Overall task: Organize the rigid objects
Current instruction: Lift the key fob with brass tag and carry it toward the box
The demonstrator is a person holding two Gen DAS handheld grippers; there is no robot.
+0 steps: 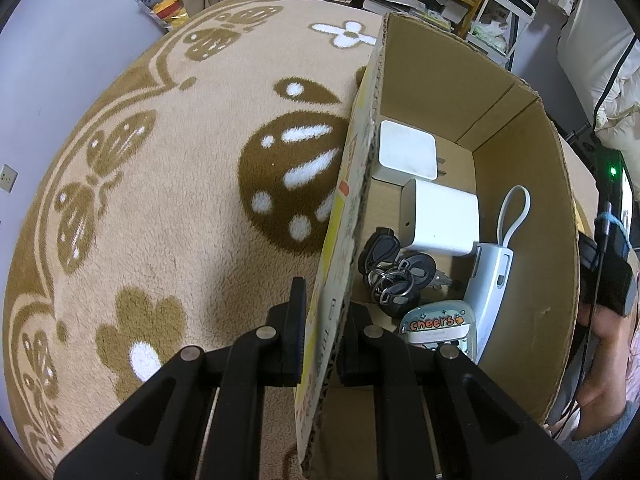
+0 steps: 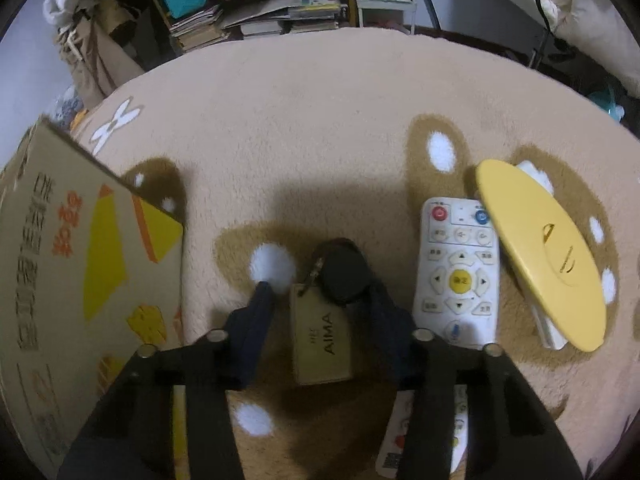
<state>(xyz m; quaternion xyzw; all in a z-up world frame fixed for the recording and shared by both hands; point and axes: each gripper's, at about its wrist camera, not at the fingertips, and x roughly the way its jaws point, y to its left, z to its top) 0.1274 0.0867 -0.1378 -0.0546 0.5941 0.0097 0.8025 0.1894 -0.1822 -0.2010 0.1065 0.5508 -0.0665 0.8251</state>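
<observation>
Your left tongs (image 1: 320,320) pinch the near wall of the cardboard box (image 1: 520,200); only this view shows its contents: keys (image 1: 394,272), two white chargers (image 1: 442,220), a "cheers" case (image 1: 438,326). Your right tongs (image 2: 320,304) stand wide around the AIMA key tag (image 2: 322,340) on the blanket (image 2: 320,120). Beyond it, only here, lie a remote (image 2: 460,272) and a yellow disc (image 2: 540,256).

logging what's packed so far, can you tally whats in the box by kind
In the cardboard box, seen from the left wrist view:
white chargers: 2
bunch of black keys and fobs: 1
pale blue power bank with a loop cord: 1
small "cheers" case: 1
Total: 5
</observation>
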